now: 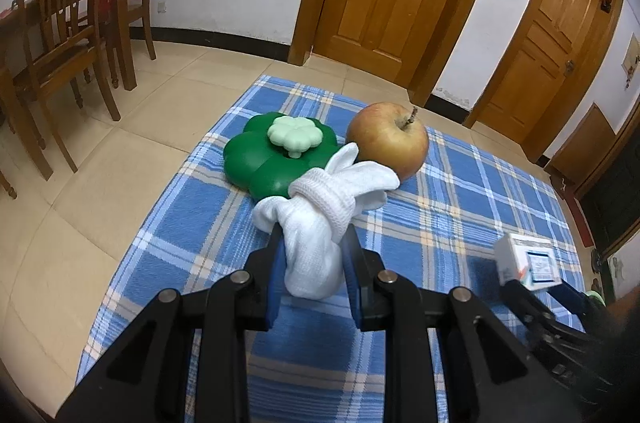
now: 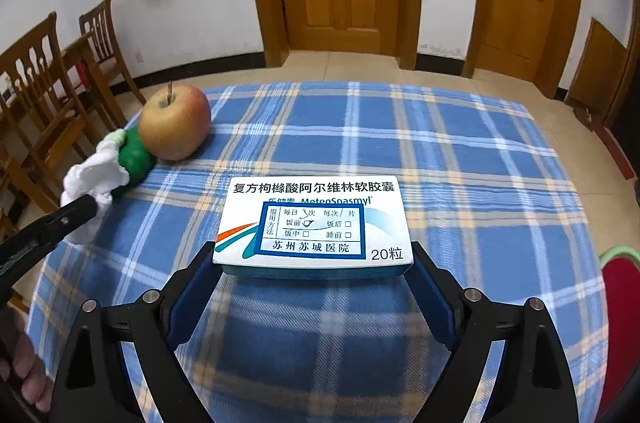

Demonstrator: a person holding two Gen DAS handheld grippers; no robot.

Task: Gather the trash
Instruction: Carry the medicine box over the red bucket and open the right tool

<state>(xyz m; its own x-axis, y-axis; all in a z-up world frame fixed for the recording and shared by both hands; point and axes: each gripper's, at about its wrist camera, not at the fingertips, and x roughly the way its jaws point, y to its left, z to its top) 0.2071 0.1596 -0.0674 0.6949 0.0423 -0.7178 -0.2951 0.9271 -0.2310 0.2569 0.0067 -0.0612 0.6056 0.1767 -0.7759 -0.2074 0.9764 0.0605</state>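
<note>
The left tongs are clamped on a knotted white sock, its bundled end raised just above the blue plaid cloth that covers the worktop; beyond the sock lie a green clover-shaped box with a pale clover knob on its lid and, just beside it, a red-yellow apple with its stem up; the right tongs stand wide around a white and blue medicine box, the blue pads against its two short sides, so it is gripped; the box appears lifted slightly off the cloth, with its printed label facing up; wooden chairs stand on the tiled floor at left.
</note>
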